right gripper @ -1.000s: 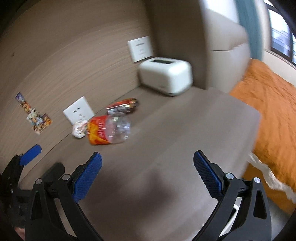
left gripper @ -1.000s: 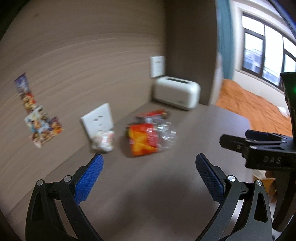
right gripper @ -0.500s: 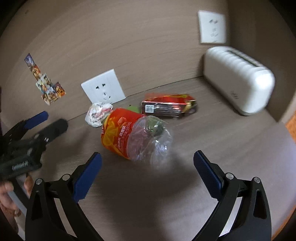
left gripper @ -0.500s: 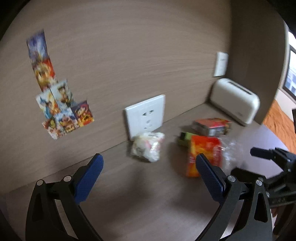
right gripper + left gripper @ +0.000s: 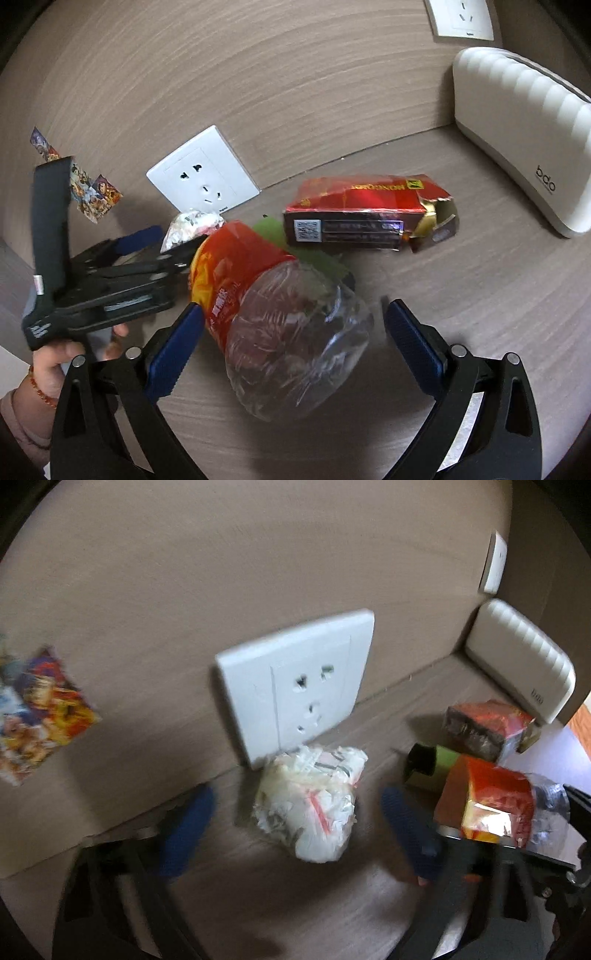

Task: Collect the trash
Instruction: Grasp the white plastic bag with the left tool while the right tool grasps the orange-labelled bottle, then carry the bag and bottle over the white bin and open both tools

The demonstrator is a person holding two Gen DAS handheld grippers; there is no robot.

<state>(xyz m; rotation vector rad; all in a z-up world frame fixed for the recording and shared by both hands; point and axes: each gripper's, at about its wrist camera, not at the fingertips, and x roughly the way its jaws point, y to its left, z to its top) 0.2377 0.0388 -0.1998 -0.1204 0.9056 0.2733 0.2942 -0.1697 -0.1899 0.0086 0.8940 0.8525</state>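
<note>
A crumpled white wrapper ball [image 5: 310,805] lies on the brown desk below a wall socket. My left gripper [image 5: 297,797] straddles it and its jaws are closing, but the blue pads stand a little clear of the wrapper on both sides. A crushed clear bottle with a red-orange label [image 5: 288,325] lies on its side between the fingers of my right gripper [image 5: 293,310]. Those jaws are closing too: the left pad is almost at the label and the right pad is apart from the bottle. A torn red cigarette box [image 5: 369,214] lies behind the bottle.
A white wall socket [image 5: 295,679] is right behind the wrapper. A white ribbed appliance [image 5: 524,140] stands at the back right of the desk. Stickers [image 5: 40,709] are on the wall at left. A green piece [image 5: 273,229] lies behind the bottle. A person's hand [image 5: 55,354] holds the left gripper.
Both grippers have come down and forward onto the trash. The left now frames the wrapper and the right frames the bottle. Both pairs of jaws have narrowed, the left more.
</note>
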